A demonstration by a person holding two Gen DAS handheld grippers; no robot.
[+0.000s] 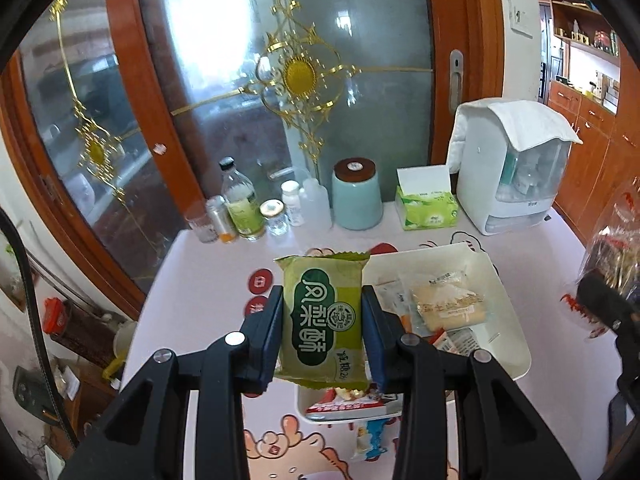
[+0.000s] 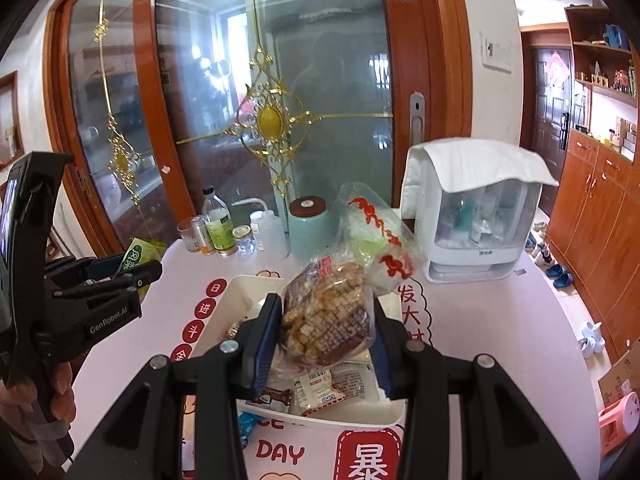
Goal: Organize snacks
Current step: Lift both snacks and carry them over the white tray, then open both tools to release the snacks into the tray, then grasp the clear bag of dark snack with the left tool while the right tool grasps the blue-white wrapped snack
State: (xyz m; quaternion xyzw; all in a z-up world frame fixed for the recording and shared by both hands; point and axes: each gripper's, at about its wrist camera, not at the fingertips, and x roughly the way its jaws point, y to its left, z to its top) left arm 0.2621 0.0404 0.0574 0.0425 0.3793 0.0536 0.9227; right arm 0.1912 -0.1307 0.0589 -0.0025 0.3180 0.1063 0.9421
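Observation:
My left gripper (image 1: 322, 320) is shut on a green pineapple-cake packet (image 1: 323, 316), held above the table left of the white tray (image 1: 508, 320). The tray holds several wrapped snacks, among them a pale biscuit pack (image 1: 448, 300). My right gripper (image 2: 325, 332) is shut on a clear bag of brown crunchy snacks (image 2: 328, 316) with red print, held over the tray (image 2: 224, 304). The left gripper (image 2: 120, 276) with its green packet (image 2: 138, 258) shows at the left of the right wrist view. The right gripper's bag (image 1: 616, 248) shows at the right edge of the left wrist view.
At the table's back stand bottles and jars (image 1: 240, 208), a teal canister (image 1: 356, 196), a green tissue box (image 1: 426, 204) and a white appliance (image 1: 512, 168) under a cloth. A glass sliding door is behind. A blue-wrapped snack (image 1: 370, 438) lies on the table before the tray.

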